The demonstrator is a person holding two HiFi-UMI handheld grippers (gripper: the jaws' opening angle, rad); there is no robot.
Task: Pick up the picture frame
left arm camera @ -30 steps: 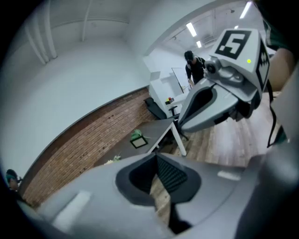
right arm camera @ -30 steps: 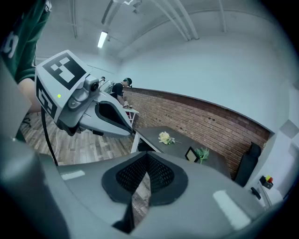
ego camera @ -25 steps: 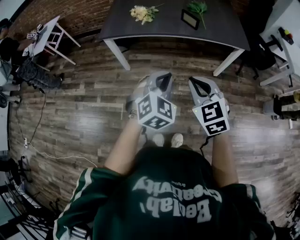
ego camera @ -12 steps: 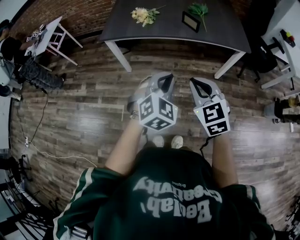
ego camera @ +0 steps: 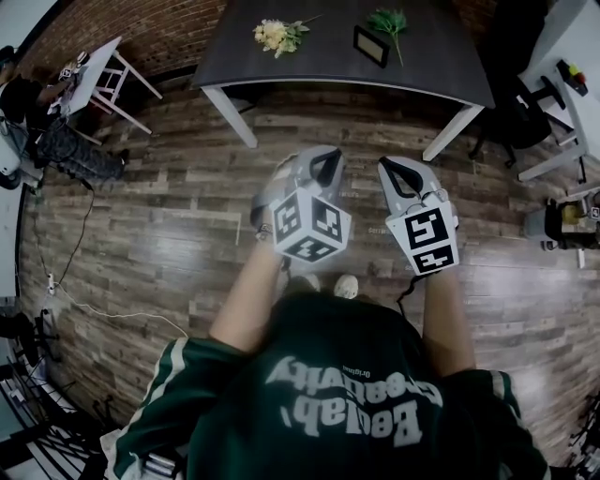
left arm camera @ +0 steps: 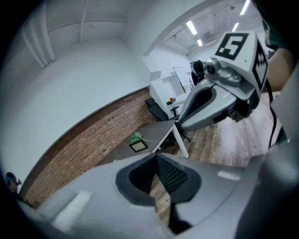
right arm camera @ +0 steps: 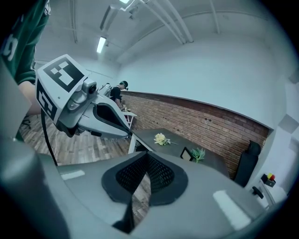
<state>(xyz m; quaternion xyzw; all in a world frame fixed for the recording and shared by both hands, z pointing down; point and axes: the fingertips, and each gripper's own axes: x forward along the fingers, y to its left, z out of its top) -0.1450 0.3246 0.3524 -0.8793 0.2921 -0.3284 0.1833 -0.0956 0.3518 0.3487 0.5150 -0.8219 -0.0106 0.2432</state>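
Barely begun, judging from the layout. Along the top of the head view, a dark table (ego camera: 319,58), well apart from both tools across a stretch of wooden floor (ego camera: 169,187). On it, right of centre at the top edge, the picture frame (ego camera: 370,45), apparently propped up, just beside a green sprig (ego camera: 392,19), with a bunch of pale flowers (ego camera: 278,33) further left. Untouched, not lifted. At frame centre, left gripper (ego camera: 325,157) and right gripper (ego camera: 397,169) side by side, each with jaws closed together on nothing. Left to do: reaching the table, parting the jaws, closing on the frame, lifting.
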